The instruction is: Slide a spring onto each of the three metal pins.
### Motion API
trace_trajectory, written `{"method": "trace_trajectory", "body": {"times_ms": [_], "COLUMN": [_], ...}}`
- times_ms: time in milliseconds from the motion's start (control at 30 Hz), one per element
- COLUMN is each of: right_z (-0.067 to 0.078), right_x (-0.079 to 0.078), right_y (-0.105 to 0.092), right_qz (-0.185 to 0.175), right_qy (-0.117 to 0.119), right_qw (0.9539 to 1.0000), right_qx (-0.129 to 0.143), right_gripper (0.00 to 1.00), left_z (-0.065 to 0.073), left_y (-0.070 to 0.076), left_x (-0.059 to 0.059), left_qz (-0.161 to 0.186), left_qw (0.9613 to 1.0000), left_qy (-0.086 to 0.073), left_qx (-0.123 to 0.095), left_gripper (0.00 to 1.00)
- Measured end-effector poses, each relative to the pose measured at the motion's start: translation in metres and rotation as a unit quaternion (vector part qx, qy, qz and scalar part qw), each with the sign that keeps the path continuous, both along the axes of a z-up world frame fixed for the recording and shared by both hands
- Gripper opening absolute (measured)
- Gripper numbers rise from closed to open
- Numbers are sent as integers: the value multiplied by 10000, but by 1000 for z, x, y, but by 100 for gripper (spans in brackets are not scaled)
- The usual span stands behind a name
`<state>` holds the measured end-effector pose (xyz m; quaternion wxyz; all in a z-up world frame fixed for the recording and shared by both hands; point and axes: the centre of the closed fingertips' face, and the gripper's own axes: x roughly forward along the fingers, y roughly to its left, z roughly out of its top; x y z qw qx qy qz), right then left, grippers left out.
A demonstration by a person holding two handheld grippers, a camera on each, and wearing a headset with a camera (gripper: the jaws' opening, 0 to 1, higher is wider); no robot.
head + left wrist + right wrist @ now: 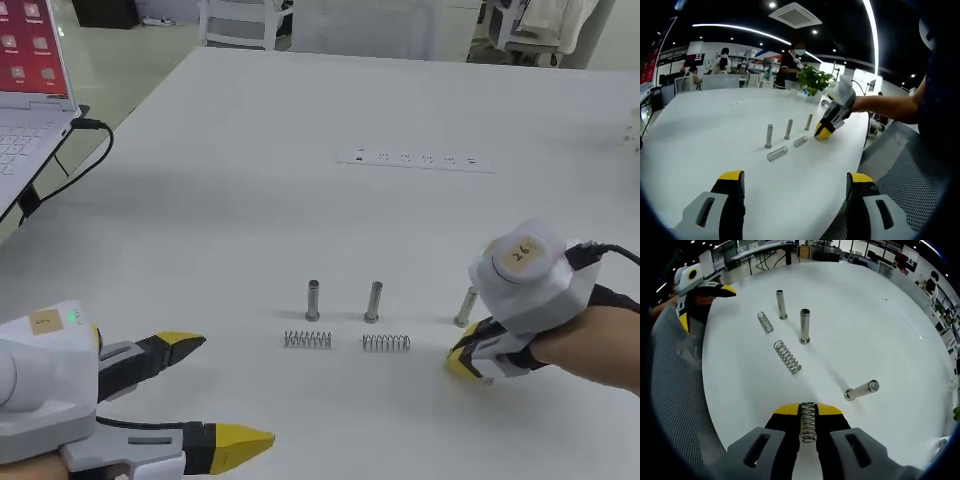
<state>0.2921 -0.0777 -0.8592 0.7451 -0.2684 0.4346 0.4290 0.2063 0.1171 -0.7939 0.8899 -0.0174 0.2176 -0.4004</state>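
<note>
Though half behind the right gripper (460, 362), third pin (467, 305); spring (808, 422) between its fingers (785, 412), left gripper (795, 176)'s fingers (731, 176) wide.

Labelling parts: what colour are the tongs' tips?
Yellow, clearest on the left tongs in the head view.

The head view looks forward and down over the white table (300, 120), with the three metal pins (374, 300) at 6 o'clock of centre. The left gripper view skims low toward them; the right gripper view faces the opposite way, nearer and higher.
</note>
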Motion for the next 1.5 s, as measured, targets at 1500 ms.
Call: {"method": "trace_trajectory", "body": {"times_ms": [1500], "right_z": [122], "right_x": [-10], "right_y": [80], "right_qz": [-166], "right_qy": [-770], "right_qw": [9741], "right_qx": [2122], "right_gripper": [8], "left_z": [37], "left_y": [-43], "left_x": [15], "left_qz": [-814], "left_qw": [9962], "left_qy": [-219], "left_qx": [-207], "left_gripper": [66]}}
